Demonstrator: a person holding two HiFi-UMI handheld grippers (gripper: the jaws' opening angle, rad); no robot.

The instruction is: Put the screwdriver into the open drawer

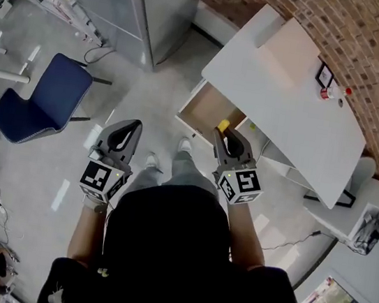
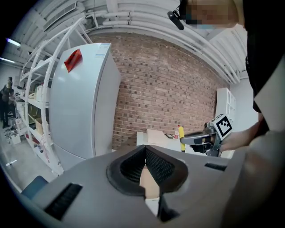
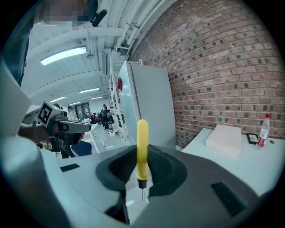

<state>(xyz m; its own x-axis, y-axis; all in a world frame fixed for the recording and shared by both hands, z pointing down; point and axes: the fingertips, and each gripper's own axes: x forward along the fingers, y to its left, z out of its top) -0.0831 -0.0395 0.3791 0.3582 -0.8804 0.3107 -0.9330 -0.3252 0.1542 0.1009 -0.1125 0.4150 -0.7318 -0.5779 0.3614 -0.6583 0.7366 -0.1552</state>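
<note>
Right gripper [image 3: 141,156] jaws clamped on yellow screwdriver [image 3: 142,142], handle pointing up past them, left gripper [image 2: 145,153] jaws pressed together on nothing, open drawer [image 1: 213,112] at eleven o'clock of right gripper, under white desk [image 1: 287,109], blue chair [image 1: 42,100] at nine o'clock of left gripper

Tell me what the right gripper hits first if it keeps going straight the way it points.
Probably nothing close: the right gripper, holding the screwdriver, seems to aim over the open drawer beside the table, toward the refrigerator. Depth is unclear.
</note>
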